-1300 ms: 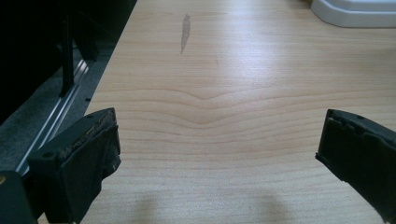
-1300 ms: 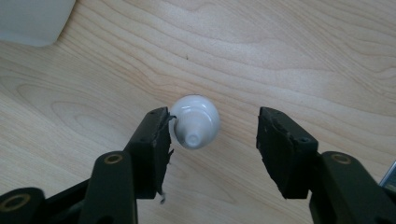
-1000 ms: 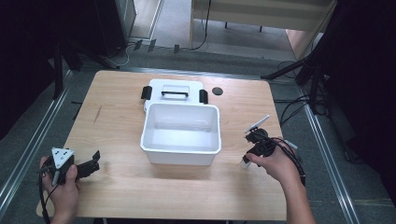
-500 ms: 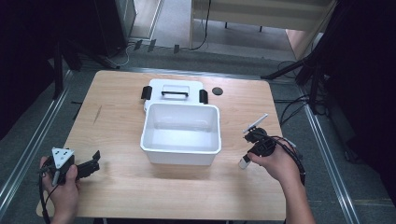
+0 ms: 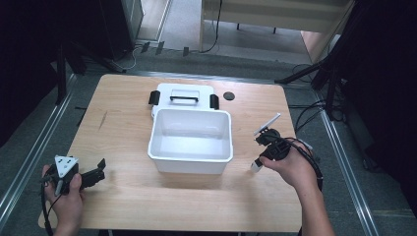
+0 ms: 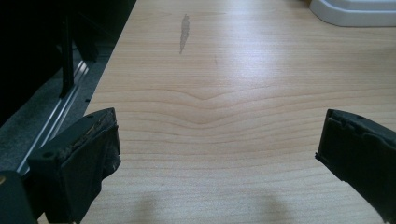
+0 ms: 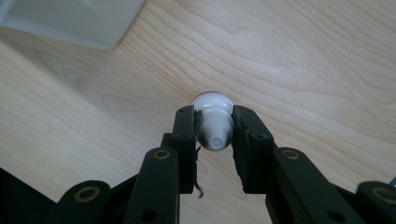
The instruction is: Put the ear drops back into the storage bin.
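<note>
Between the jaws of the right gripper (image 7: 214, 135), a small white plastic bottle with a rounded base (image 7: 213, 122) is clamped, its narrow tip pointing back toward the camera in the right gripper view. From the high view, the bottle (image 5: 256, 166) sits low over the pale wooden counter (image 5: 128, 123), near its right edge and just right of the open white rectangular plastic bin (image 5: 191, 140). Touching the far side of the bin lies a white lid with a black handle and black side latches (image 5: 183, 98), and a small black round disc (image 5: 228, 95) rests just beyond it to the right. Near the front left corner, the left gripper (image 5: 101, 168) is held in a hand (image 5: 66, 201), its jaws wide apart over bare wood.
</note>
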Demonstrator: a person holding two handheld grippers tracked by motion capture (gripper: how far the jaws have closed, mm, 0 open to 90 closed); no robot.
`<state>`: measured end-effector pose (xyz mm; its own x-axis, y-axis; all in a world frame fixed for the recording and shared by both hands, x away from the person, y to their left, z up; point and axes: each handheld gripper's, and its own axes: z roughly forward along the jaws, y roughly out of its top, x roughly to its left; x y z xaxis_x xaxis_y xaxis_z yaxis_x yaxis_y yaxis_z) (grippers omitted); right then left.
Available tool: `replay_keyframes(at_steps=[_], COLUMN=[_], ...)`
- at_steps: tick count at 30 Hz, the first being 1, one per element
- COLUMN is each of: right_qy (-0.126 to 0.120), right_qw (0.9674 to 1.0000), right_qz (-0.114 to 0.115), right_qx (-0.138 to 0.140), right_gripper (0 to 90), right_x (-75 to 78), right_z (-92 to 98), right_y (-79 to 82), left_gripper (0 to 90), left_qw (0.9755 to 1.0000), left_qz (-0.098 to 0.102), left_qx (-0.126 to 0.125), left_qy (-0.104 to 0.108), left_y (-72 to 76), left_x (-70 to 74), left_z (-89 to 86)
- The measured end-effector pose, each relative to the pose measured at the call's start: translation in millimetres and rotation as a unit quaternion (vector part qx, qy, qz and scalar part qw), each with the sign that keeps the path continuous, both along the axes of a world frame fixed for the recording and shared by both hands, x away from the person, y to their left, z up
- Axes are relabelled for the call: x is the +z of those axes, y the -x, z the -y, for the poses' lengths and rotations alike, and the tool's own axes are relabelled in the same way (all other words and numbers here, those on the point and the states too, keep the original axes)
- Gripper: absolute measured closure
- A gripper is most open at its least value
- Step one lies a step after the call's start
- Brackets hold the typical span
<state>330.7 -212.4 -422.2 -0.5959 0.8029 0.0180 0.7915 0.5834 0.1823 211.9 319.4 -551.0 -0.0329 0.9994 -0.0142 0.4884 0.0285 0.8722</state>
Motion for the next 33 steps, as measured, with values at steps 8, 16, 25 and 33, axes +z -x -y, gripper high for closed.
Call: replay_keyframes(at_steps=[8,16,25,33], right_qy=[0.004,-0.002,-0.006,-0.009], right_qw=[0.9997,0.9991,0.9983,0.9978], right_qz=[0.016,0.036,0.049,0.055], right_qx=[0.018,0.022,0.031,0.035], right_gripper=[72.4,72.5,72.4,72.5], right_x=[28.0,59.2,87.7,102.5], right_z=[-14.3,-26.1,-37.2,-47.8], right_y=[2.9,6.9,9.1,9.7], left_gripper=[0.0,0.0,0.0,0.0], left_qw=[1.0,1.0,1.0,1.0], left_qz=[0.0,0.0,-0.001,-0.002], left_qx=[0.0,0.0,0.0,-0.001], left_qy=[0.001,0.001,0.001,0.001], left_y=[-0.1,-0.1,-0.3,-0.4], left_x=[0.0,0.0,0.1,0.1], left_z=[0.0,0.2,0.1,0.0])
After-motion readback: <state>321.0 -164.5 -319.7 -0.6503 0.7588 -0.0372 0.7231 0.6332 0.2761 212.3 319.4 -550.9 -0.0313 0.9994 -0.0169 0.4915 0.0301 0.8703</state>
